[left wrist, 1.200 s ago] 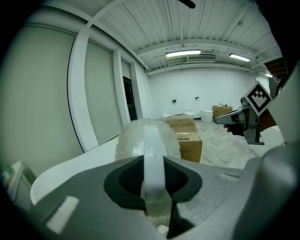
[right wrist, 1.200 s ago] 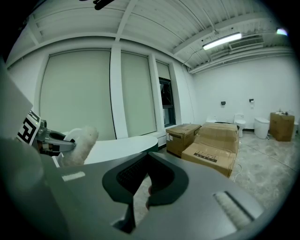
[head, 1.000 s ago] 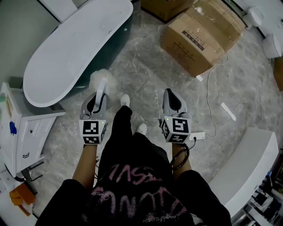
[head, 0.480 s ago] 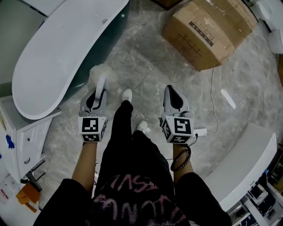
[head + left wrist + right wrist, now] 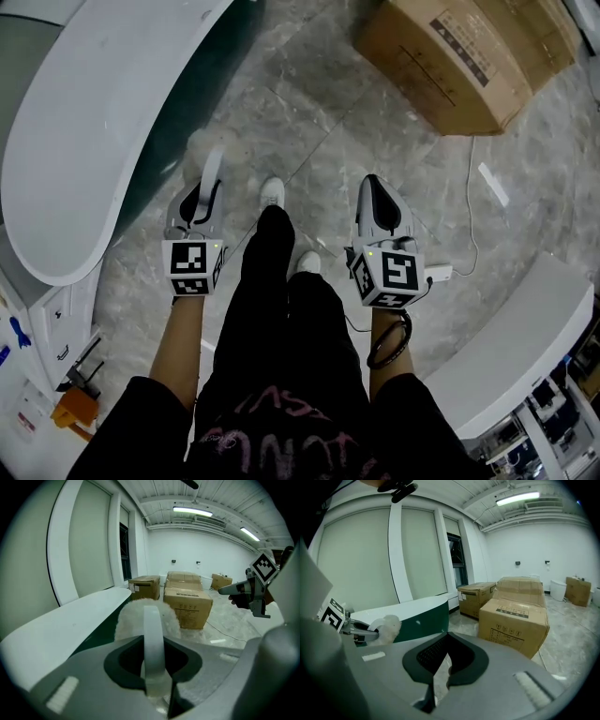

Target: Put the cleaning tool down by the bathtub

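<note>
My left gripper [image 5: 208,197] is shut on the white handle of the cleaning tool [image 5: 215,167], whose fluffy white head [image 5: 208,146] hangs over the floor close beside the bathtub [image 5: 84,141]. The tub is white with a dark green side. In the left gripper view the handle [image 5: 153,639] runs straight out between the jaws to the fluffy head [image 5: 136,617], with the bathtub rim [image 5: 65,625] at the left. My right gripper [image 5: 377,187] is held level to the right of the person's legs, shut and empty [image 5: 439,674]. It also shows far right in the left gripper view [image 5: 251,590].
Large cardboard boxes [image 5: 469,52] stand ahead on the right on the marble floor, with a white cable [image 5: 471,211] trailing from them. A white cabinet [image 5: 52,314] is at the left and a white fixture [image 5: 511,342] at the lower right. The person's shoes [image 5: 272,192] are between the grippers.
The person has stepped forward, so the bathtub and boxes have slid up and outward in the head view. Both grippers keep their pose; the left still holds the tool.
</note>
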A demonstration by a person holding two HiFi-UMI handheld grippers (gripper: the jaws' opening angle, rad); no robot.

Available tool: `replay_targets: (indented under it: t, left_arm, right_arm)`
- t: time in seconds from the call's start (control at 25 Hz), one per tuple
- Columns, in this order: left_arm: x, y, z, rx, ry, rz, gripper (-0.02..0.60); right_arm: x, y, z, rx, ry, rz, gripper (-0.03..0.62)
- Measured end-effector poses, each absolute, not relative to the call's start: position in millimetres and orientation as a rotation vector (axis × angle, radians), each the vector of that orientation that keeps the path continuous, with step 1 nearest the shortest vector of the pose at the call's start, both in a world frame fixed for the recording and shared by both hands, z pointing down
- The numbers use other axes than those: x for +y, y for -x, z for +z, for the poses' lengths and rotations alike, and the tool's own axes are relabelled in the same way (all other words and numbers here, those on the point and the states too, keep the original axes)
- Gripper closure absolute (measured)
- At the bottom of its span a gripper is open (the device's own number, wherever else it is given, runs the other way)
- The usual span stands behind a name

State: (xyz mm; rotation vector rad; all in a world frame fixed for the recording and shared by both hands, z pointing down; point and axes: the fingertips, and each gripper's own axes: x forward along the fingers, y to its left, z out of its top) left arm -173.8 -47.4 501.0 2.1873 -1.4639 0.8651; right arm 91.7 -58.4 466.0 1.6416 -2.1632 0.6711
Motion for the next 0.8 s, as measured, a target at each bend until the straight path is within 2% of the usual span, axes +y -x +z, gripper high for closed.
replay_targets:
  t: [0.8]
  left_arm:
    - [-85, 188, 781, -1.426, -2.070, 0.954, 0.503]
  right_arm:
    - [-89, -73, 738, -2.131, -1.548, 0.835, 0.572]
